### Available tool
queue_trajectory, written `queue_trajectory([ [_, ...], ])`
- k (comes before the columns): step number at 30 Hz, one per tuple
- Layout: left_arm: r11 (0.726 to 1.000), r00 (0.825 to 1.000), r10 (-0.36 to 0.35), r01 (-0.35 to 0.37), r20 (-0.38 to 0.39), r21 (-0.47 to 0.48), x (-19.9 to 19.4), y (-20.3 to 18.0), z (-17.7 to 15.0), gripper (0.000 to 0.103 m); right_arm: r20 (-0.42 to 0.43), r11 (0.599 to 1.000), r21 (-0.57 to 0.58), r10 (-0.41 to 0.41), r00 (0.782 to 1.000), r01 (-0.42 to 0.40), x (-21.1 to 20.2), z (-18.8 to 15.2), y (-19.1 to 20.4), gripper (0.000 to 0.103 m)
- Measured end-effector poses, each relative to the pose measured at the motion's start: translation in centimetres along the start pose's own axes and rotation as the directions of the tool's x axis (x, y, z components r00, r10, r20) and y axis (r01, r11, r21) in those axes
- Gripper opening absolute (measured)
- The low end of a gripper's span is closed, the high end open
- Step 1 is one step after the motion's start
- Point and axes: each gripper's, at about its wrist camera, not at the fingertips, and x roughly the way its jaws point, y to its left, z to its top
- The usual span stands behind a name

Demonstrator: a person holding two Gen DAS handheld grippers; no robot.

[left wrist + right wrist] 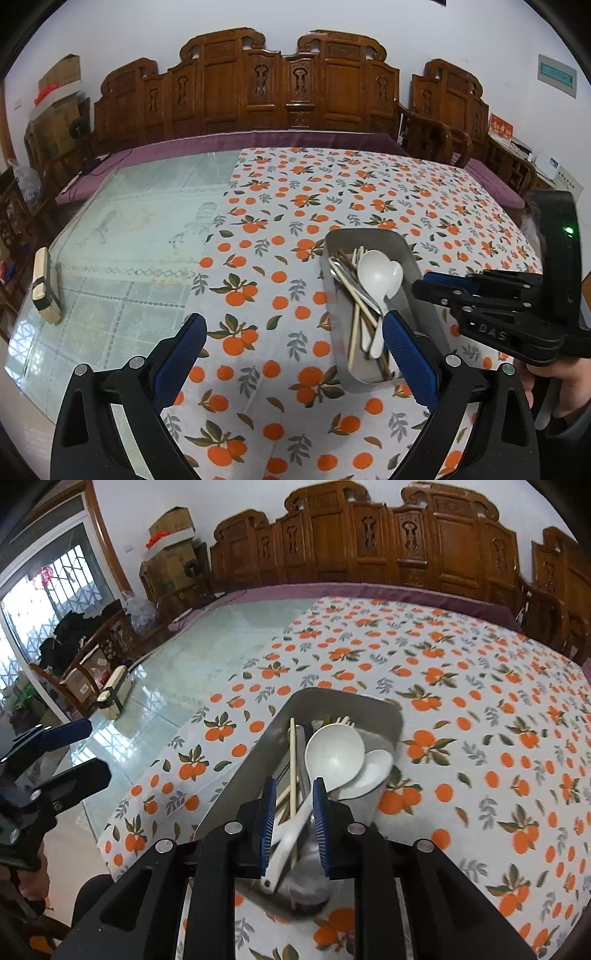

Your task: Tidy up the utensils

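Note:
A metal tray (337,325) (332,696) lies on the orange-print cloth (280,221) and holds the utensils. A large white spoon (373,269) (334,755) lies over a smaller white spoon (396,277) (373,771), beside pale chopsticks (355,325) (293,760) and metal spoons (345,275) (310,860). My left gripper (293,319) (96,747) is wide open just above the cloth, its right finger over the tray's near end. My right gripper (424,284) (294,782) hovers over the tray with a narrow gap. The large spoon's handle shows below that gap and is not gripped.
A wooden block with a black band (44,288) (114,694) lies on the bare glass tabletop (129,221) at the left edge. A carved wooden bench (280,88) with a purple cushion runs behind the table. A person's hand (565,387) holds the right gripper.

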Motion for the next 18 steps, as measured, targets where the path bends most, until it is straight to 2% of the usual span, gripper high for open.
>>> queue_trajectory([
  [2,1.0,1.0,-0.002,0.002,0.008,-0.003,-0.5,-0.5,-0.1,0.092,0.022,0.999,-0.015,-0.028,0.999,0.028,-1.5,-0.6,-0.1,0.022],
  [4,1.0,1.0,0.006,-0.006,0.018,0.0,-1.0,-1.1,-0.2,0.095,0.047,0.998,-0.023,-0.054,0.997,0.055,-3.3,-1.4,-0.3,0.027],
  [6,1.0,0.999,0.023,-0.023,0.04,0.006,-1.7,-2.1,-0.4,0.095,0.079,0.996,-0.02,-0.08,0.994,0.082,-5.3,-2.3,-0.7,0.046],
  [10,1.0,0.998,0.024,-0.025,0.066,0.005,-2.7,-3.9,-0.4,0.095,0.123,0.992,0.009,-0.123,0.985,0.123,-8.5,-4.0,-1.7,0.062],
  [12,1.0,0.996,0.024,-0.025,0.082,0.011,-3.5,-5.1,-0.4,0.095,0.147,0.987,0.034,-0.162,0.976,0.159,-10.4,-5.1,-2.3,0.079],
  [14,1.0,0.995,0.019,-0.021,0.094,0.021,-4.1,-6.3,-0.4,0.095,0.168,0.983,0.048,-0.184,0.968,0.178,-11.8,-5.8,-2.8,0.09],
  [18,0.999,0.994,0.017,-0.02,0.106,0.035,-5.0,-8.7,-0.9,0.095,0.203,0.971,0.092,-0.234,0.951,0.219,-15.2,-7.5,-4.0,0.1],
])
